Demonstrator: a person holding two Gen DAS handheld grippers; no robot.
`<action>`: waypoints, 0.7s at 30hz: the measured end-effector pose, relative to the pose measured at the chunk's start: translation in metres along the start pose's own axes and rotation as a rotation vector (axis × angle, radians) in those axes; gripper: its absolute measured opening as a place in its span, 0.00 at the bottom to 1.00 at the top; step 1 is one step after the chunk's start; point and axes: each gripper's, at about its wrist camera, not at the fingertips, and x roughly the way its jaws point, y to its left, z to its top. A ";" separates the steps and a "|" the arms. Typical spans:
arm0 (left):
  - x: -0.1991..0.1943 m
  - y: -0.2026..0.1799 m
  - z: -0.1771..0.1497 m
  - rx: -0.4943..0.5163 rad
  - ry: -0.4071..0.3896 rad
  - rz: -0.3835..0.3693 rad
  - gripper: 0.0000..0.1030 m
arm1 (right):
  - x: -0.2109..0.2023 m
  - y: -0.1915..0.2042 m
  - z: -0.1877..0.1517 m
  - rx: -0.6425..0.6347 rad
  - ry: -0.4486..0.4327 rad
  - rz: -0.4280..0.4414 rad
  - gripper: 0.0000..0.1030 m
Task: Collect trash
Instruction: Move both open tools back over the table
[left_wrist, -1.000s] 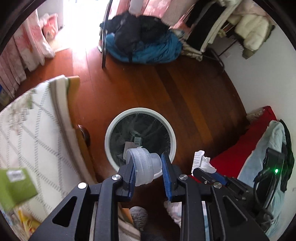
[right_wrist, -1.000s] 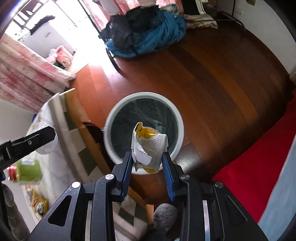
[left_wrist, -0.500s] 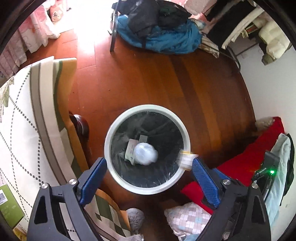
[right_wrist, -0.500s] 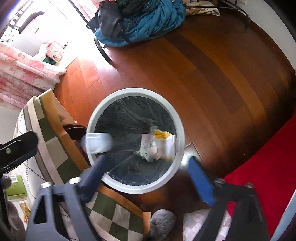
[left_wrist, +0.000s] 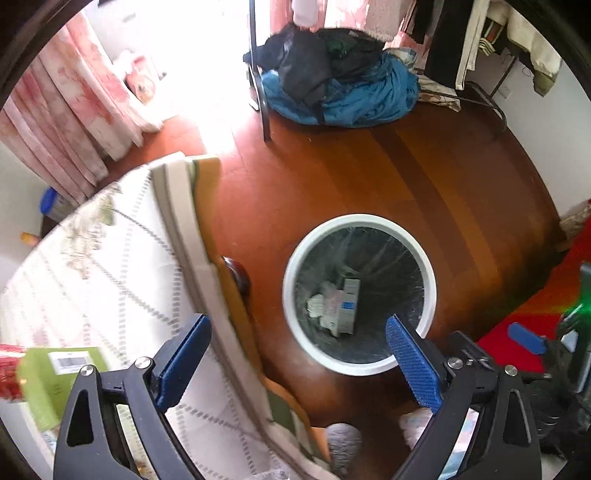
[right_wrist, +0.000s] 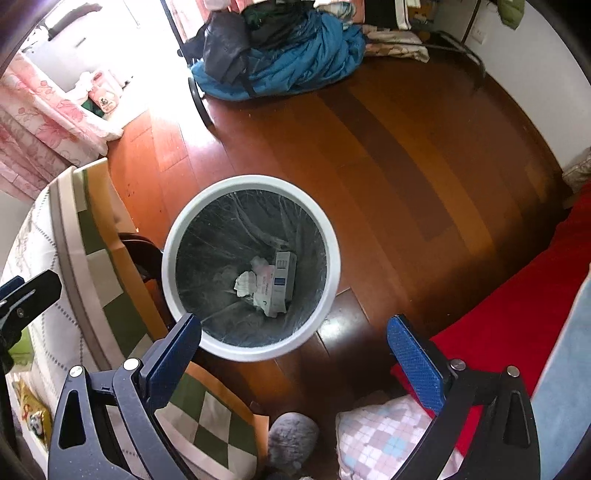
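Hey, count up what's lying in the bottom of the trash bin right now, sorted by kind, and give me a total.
Inside the trash bin:
Carton box, white and blue: 1
Crumpled paper scrap: 1
Pale printed wrapper: 1
Total: 3 pieces that can be told apart; anything under them is hidden.

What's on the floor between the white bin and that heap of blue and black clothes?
Nothing: bare wooden floor runs from the bin to the clothes heap, as the right wrist view shows clearly.
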 end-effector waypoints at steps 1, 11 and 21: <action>-0.006 0.000 -0.003 0.005 -0.012 0.010 0.94 | -0.008 0.000 -0.004 0.002 -0.010 -0.002 0.99; -0.077 0.007 -0.034 0.016 -0.138 0.049 0.94 | -0.101 -0.006 -0.049 0.019 -0.138 -0.023 0.99; -0.150 0.013 -0.081 0.014 -0.269 0.047 0.94 | -0.197 -0.008 -0.111 0.025 -0.283 0.005 0.99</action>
